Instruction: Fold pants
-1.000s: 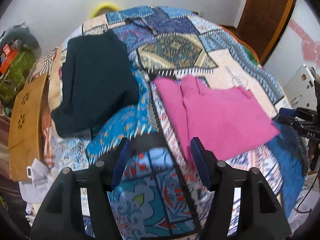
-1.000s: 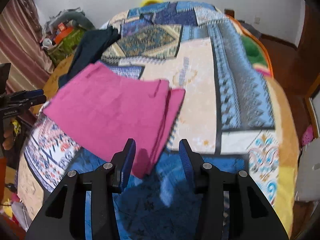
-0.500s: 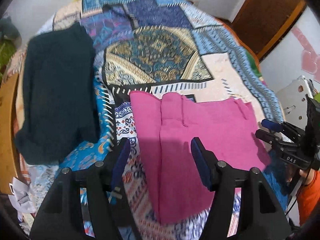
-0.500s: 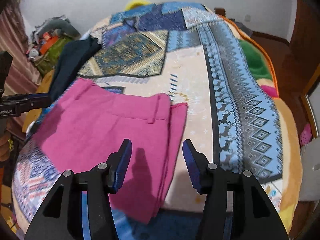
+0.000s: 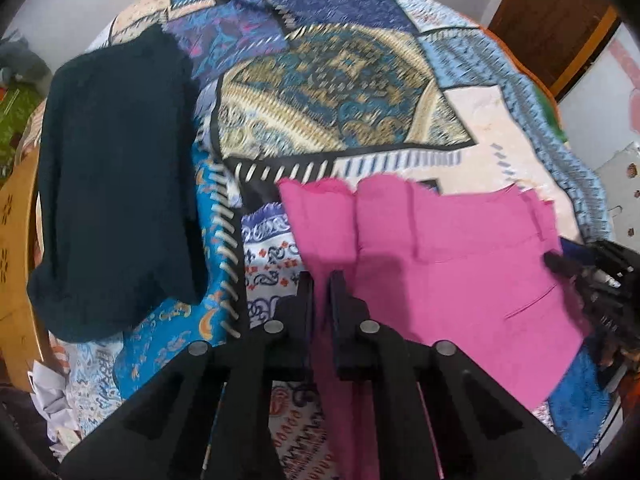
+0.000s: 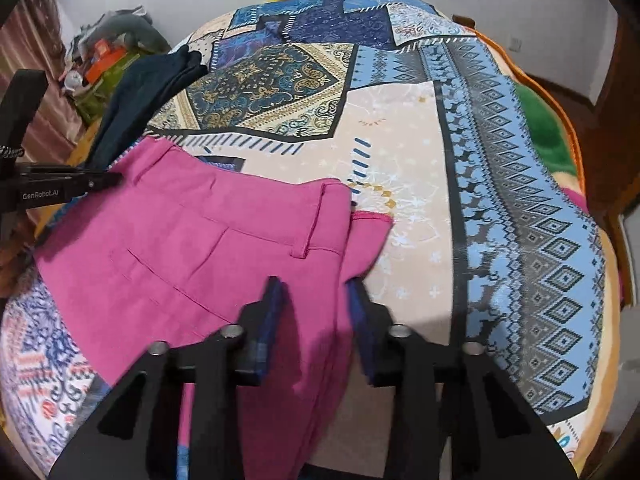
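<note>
The left hand-held gripper (image 5: 322, 280) is pinching the near edge of the pink pants (image 5: 440, 264), its fingers pressed nearly together on the fabric. The right hand-held gripper (image 6: 316, 292) is straddling the opposite side of the pants (image 6: 192, 240), fingers spread with cloth lying between them (whether they are touching it, I cannot tell). The pants are lying folded and mostly flat on the patchwork bedspread (image 6: 400, 152) covering the bed. Beyond the pants and toward the left gripper's side, a dark garment (image 5: 116, 176) is resting on the bedspread (image 5: 340, 92), well apart.
</note>
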Motion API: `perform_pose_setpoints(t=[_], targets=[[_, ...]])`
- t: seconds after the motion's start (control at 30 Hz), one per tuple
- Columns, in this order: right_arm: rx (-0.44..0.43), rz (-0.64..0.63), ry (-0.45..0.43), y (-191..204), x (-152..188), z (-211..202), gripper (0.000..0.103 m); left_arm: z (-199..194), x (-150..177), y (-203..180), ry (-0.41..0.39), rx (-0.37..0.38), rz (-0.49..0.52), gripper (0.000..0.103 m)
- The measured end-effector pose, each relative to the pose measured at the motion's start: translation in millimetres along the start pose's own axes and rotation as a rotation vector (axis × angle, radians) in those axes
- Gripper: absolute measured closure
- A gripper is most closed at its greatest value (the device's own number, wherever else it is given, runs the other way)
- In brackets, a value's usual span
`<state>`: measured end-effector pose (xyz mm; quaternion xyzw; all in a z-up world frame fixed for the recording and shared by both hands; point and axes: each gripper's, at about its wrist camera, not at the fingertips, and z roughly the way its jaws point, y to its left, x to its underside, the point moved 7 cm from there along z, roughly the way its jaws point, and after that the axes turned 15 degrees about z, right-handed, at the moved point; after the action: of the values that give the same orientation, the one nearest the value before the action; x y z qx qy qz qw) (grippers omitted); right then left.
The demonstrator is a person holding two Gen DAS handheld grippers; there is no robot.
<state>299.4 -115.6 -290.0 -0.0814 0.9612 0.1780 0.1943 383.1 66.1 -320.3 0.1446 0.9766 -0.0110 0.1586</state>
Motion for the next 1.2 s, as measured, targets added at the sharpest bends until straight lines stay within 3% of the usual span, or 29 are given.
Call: perform_pose_setpoints(t=[0.27,0.37,0.43,0.47,0.67,0.87,1.07,1.2], targets=[[-0.017,0.051,0.008,-7,-3,-2,0.085,-7,4,9,-0.012,0.073,-0.086,0.094],[-0.019,0.093,0.018,-11,-2,-9,0.081,-18,4,9,-0.032,0.131,-0.112,0.076],[-0.045,0.123,0.032,-13,1,-12,0.076,-24,4,7,-0.048,0.130,-0.108,0.055],[-0.054,0.133,0.039,-13,2,-12,0.073,-26,4,6,-0.055,0.123,-0.097,0.053],[-0.074,0.134,0.047,-9,10,-7,0.072,-23,5,4,-0.048,0.175,-0.124,0.052],[-0.076,0.130,0.047,-5,8,-4,0.068,-40,-1,11,-0.129,0.288,-0.212,0.048],[-0.091,0.147,0.044,-6,6,-1,0.068,-19,-2,-6,-0.038,0.267,-0.131,0.043],[-0.092,0.138,0.046,-4,6,2,0.068,1,-1,-10,0.019,0.191,-0.072,0.041]])
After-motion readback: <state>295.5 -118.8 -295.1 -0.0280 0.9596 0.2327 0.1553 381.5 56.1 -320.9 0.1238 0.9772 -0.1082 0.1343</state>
